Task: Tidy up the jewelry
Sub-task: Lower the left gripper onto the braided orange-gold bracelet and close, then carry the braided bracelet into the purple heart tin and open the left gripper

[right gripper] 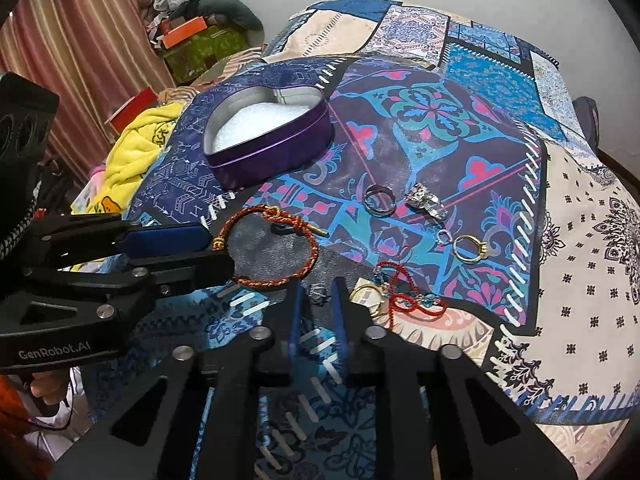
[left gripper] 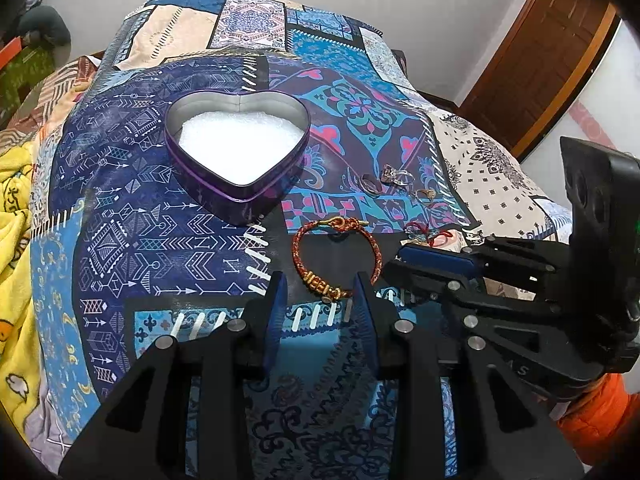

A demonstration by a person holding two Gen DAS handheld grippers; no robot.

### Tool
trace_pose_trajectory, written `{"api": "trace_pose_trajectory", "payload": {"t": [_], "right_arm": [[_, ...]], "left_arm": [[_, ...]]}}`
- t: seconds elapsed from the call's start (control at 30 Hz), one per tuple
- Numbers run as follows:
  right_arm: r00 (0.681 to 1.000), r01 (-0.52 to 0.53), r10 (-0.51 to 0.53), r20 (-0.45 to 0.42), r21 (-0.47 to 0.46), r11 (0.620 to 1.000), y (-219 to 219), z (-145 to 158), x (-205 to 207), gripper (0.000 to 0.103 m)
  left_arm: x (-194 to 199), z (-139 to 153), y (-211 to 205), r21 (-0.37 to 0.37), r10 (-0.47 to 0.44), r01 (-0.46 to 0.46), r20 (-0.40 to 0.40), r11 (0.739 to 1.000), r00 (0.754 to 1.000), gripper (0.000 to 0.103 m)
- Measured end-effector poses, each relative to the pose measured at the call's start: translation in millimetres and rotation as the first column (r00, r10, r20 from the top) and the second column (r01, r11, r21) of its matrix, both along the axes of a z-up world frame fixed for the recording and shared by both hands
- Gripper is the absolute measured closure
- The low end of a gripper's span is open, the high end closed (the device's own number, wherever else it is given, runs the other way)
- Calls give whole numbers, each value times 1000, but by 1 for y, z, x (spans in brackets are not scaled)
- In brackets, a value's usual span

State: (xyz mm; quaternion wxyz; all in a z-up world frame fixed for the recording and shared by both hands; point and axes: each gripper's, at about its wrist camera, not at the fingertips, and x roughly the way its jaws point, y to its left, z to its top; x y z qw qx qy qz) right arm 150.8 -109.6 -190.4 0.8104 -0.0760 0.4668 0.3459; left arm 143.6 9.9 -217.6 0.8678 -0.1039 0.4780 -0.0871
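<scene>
A purple heart-shaped tin [left gripper: 240,184] with white foam inside stands open on the patterned bedspread; it also shows in the right wrist view [right gripper: 276,152]. A red and gold braided bracelet [left gripper: 316,248] lies just ahead of my left gripper [left gripper: 322,284], which is open with the bracelet's beaded end between its fingertips. In the right wrist view the bracelet [right gripper: 280,276] lies left of my right gripper [right gripper: 317,294], which is open around a small silver piece [right gripper: 318,293]. A silver band [right gripper: 378,200], a jewelled silver ring [right gripper: 424,200], a gold ring [right gripper: 470,248] and a red cord charm [right gripper: 400,300] lie nearby.
The bedspread [left gripper: 160,216] slopes away at its edges. A yellow blanket [left gripper: 16,216] lies at the left. A wooden door [left gripper: 532,72] stands at the back right. Boxes and clothes [right gripper: 196,40] are piled by the curtain [right gripper: 80,40].
</scene>
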Motion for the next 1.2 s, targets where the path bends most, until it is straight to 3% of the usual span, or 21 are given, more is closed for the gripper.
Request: {"api": "trace_pose_trajectory", "payload": {"t": [0.13, 0.2, 0.27, 0.47, 0.83, 1.2], "right_arm": [[1000, 7, -7, 5, 4, 1000, -1, 1, -1, 94], [1000, 13, -13, 5, 7, 1000, -1, 1, -1, 94], [1000, 19, -19, 8, 12, 1000, -2, 3, -2, 94], [998, 47, -48, 29, 31, 998, -10, 15, -3, 94], [992, 72, -80, 98, 81, 994, -12, 50, -11, 94], [976, 94, -116, 183, 126, 988, -15, 86, -11, 94]], "left_arm": [[2, -2, -6, 10, -5, 5, 7, 1000, 1000, 73], [3, -5, -11, 30, -12, 12, 8, 999, 1000, 88], [5, -7, -15, 55, -10, 9, 13, 998, 1000, 94], [4, -4, -19, 87, -11, 9, 23, 996, 1000, 100], [-12, 30, -10, 86, 22, -32, 110, 996, 994, 100], [-30, 75, 5, 86, 54, -76, 238, 993, 970, 100]]}}
